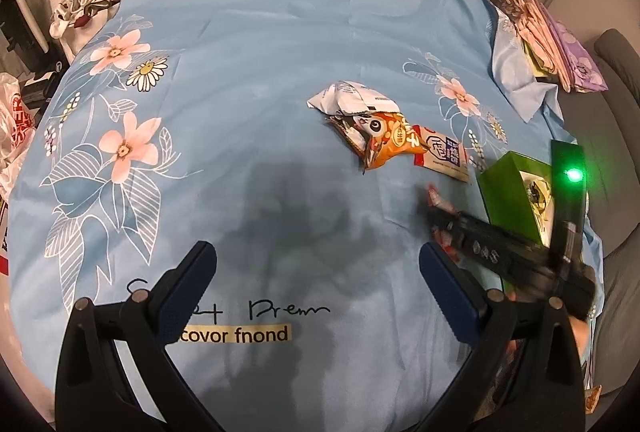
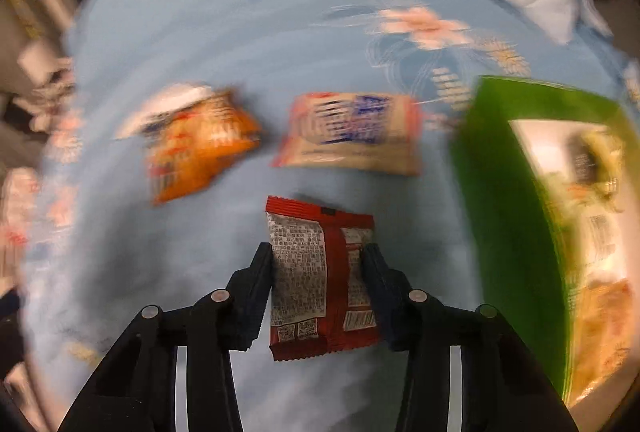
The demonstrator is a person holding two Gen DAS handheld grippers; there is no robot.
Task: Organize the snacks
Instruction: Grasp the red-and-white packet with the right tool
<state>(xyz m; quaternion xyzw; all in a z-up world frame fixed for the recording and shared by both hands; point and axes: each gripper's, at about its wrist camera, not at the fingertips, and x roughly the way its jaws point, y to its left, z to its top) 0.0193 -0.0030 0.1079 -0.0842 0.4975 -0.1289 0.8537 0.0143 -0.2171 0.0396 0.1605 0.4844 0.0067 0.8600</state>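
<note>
Right gripper (image 2: 318, 272) clamps red snack packet (image 2: 320, 272) beside green box (image 2: 508, 192)

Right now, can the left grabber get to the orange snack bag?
Probably yes. The left gripper is open and empty, and only bare blue sheet lies between it and the orange bag.

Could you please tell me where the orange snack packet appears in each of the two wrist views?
Left wrist: orange snack packet right of centre, overlapped by a white packet.
Right wrist: orange snack packet left of centre, blurred.
Shared landmark: the green box, at the right in both.
</note>
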